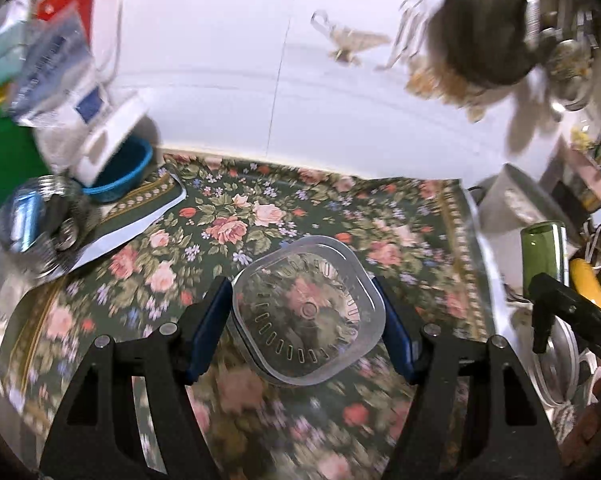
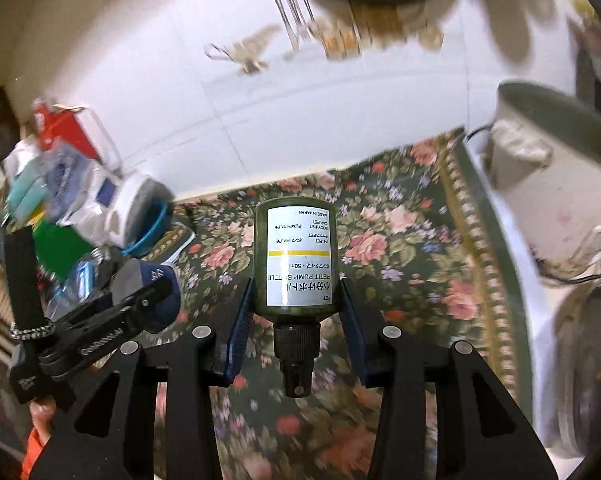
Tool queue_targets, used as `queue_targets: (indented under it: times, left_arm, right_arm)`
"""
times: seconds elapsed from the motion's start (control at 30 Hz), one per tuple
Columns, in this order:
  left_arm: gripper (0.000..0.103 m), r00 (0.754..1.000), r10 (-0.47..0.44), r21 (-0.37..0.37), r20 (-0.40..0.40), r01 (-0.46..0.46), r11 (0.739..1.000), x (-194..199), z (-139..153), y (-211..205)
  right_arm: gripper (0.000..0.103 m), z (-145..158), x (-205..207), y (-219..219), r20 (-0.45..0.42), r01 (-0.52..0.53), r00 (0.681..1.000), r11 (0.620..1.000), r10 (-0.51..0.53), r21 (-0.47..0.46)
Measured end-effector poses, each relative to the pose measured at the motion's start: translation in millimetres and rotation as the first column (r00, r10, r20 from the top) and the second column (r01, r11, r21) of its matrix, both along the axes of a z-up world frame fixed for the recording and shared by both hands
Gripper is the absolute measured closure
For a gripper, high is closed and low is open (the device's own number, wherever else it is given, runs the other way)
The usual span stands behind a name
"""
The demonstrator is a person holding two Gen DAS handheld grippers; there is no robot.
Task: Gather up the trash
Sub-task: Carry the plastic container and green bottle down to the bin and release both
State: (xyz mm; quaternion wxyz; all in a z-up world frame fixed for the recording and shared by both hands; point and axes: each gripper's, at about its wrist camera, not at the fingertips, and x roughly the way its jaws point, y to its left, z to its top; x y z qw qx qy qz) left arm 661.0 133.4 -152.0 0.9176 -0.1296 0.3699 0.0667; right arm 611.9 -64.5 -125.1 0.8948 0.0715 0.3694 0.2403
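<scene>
My left gripper [image 1: 306, 320] is shut on a clear plastic container [image 1: 308, 312] with a slotted bottom, held above the floral tablecloth [image 1: 236, 224]. My right gripper [image 2: 294, 308] is shut on a small green pump bottle [image 2: 296, 256] with a white label, its black nozzle pointing toward the camera. The green bottle [image 1: 542, 252] and part of the right gripper also show at the right edge of the left wrist view. The left gripper's body [image 2: 92, 328] shows at the lower left of the right wrist view.
A blue basket [image 1: 120, 176] with white packaging, a plastic water bottle [image 1: 32, 224] and bags stand at the left. A white bin [image 2: 540, 184] with a dark rim stands at the right of the table. A white wall lies behind. A dark lamp [image 1: 484, 24] hangs above.
</scene>
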Motion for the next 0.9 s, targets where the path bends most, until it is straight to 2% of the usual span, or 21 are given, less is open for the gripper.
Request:
queue_targets:
  times: [0.2, 0.33, 0.53, 0.77, 0.9]
  left_arm:
    - [0.034, 0.999, -0.010, 0.007, 0.049, 0.010, 1.000, -70, 39, -30]
    - [0.034, 0.998, -0.032, 0.032, 0.060, 0.030, 0.999, -109, 47, -39]
    - [0.034, 0.994, -0.085, 0.027, 0.062, 0.084, 0.996, -165, 43, -34]
    - [0.034, 0.980, -0.185, 0.027, 0.078, 0.184, 0.983, -250, 37, -10]
    - [0.034, 0.973, -0.226, 0.035, 0.055, 0.225, 0.974, -293, 32, 1]
  right_arm:
    - [0.064, 25, -50, -22, 0.061, -0.028, 0.998, 1.000, 0.028, -0.005]
    - [0.064, 36, -85, -27, 0.080, -0.029, 0.996, 1.000, 0.028, 0.005]
    - [0.064, 34, -136, -23, 0.067, 0.019, 0.998, 1.000, -0.020, 0.021]
    - [0.064, 25, -223, 3, 0.058, 0.131, 0.989, 0.991, -0.132, 0.021]
    - [0.064, 17, -267, 16, 0.048, 0.184, 0.982, 0.983, -0.184, 0.021]
